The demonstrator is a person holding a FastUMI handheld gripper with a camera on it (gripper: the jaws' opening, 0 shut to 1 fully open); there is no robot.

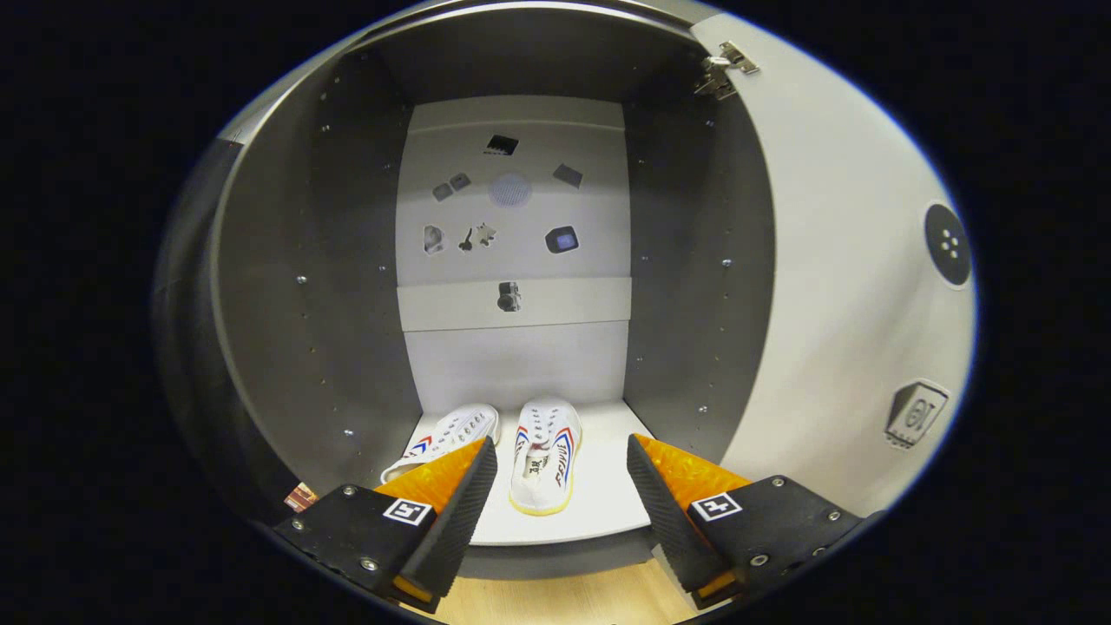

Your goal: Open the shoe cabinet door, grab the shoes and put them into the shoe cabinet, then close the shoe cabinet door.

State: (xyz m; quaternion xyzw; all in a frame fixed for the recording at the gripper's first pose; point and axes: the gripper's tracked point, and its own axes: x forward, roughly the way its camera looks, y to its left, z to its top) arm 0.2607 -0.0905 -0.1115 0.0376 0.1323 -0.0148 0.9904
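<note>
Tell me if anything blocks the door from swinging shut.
Nothing visible does. Both shoes sit on the cabinet floor inside; the open tool holds nothing. The door stands open beside them.

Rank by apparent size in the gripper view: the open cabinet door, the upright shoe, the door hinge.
1. Open cabinet door, nearer the camera, which inflates it.
2. Upright shoe, between the open claw's fingers.
3. Door hinge.
</note>
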